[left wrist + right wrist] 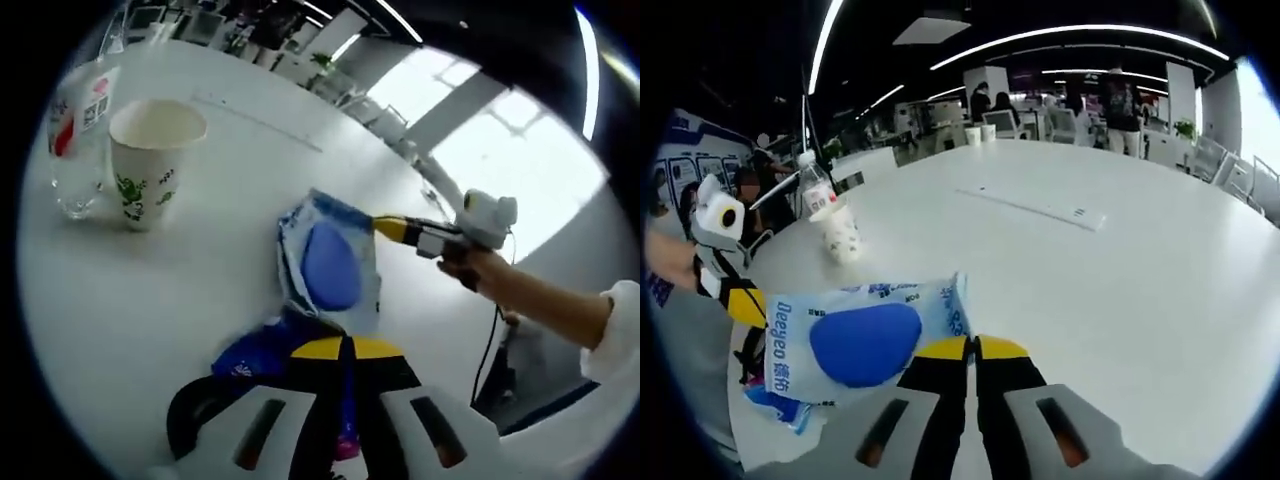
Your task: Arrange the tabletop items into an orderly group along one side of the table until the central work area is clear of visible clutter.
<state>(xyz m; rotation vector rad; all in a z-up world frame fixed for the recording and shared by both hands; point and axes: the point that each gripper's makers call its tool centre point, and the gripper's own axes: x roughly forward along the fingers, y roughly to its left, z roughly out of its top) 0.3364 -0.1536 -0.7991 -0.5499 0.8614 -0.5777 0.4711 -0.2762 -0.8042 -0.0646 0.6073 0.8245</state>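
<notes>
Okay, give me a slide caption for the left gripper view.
Both grippers pinch a blue wipes pack beside a paper cup and bottle.

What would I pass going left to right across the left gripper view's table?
Plastic water bottle → paper cup → blue-and-white wipes pack → the other tool, gripping the pack's far edge.

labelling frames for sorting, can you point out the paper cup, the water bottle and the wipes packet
paper cup (150, 165), left gripper view, on its printed side wall
water bottle (78, 135), left gripper view, on its labelled body
wipes packet (855, 342), right gripper view, on its blue lid flap
</notes>
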